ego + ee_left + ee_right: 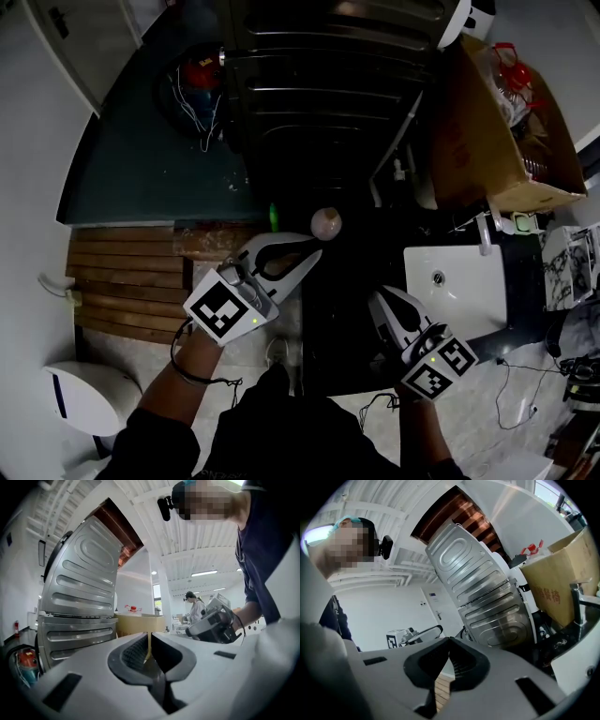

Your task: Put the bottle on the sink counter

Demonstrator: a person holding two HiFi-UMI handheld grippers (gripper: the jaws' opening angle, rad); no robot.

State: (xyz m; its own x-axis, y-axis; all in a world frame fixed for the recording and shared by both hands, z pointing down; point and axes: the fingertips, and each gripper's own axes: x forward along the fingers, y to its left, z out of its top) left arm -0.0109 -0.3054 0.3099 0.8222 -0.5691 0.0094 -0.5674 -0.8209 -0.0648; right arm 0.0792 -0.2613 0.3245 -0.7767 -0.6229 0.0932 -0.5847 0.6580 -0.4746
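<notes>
Left gripper (315, 253): jaws closing to a thin slit, empty. Right gripper (378, 298): jaws together, empty. Possibly the bottle (326, 222) (pale round top) just beyond the left tips, at twelve o'clock.

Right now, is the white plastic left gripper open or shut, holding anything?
Almost shut and closing, empty: the left gripper shows only a thin slit between its jaws, nothing in it.

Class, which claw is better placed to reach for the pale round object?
Left. The left claw points at the pale round object, close by; its jaws are closing, nothing between them. The right claw sits farther off, beside the white sink.
</notes>
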